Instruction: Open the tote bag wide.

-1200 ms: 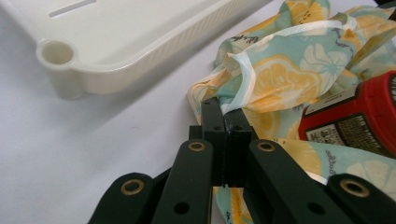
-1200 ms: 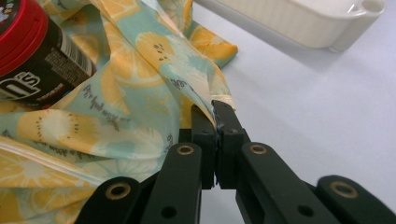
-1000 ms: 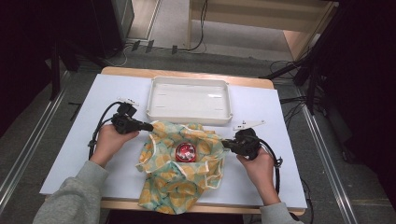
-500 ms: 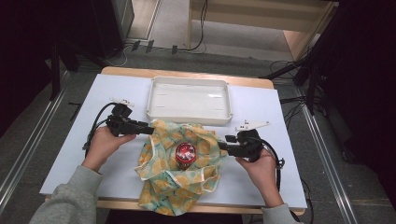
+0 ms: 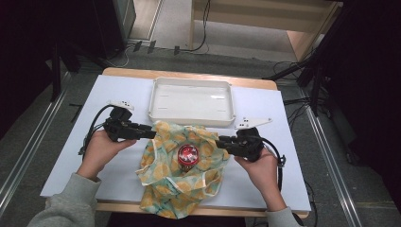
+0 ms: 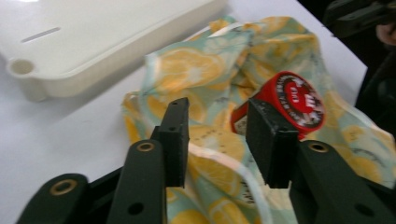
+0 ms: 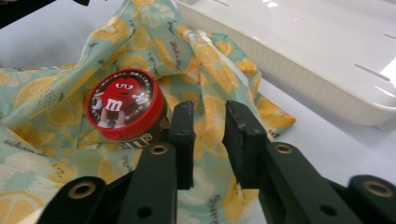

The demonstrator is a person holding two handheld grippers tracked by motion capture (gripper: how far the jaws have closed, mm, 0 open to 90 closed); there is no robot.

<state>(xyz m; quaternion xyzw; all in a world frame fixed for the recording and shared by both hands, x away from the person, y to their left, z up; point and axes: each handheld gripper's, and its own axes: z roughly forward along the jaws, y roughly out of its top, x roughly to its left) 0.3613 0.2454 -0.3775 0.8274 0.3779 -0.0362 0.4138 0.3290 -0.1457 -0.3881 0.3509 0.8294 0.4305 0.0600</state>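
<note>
A red-lidded jar is seen upright on the lemon-print cloth, which lies crumpled on the desk just in front of the white tray. The left gripper is held released, jaws apart over the cloth's left edge. The right gripper is likewise held released, jaws slightly parted above the cloth's right edge, beside the jar.

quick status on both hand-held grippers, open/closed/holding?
Left hand-held gripper: open, nothing held, over the lemon-print cloth.
Right hand-held gripper: open, narrow gap, nothing held, beside the red-lidded tin.
</note>
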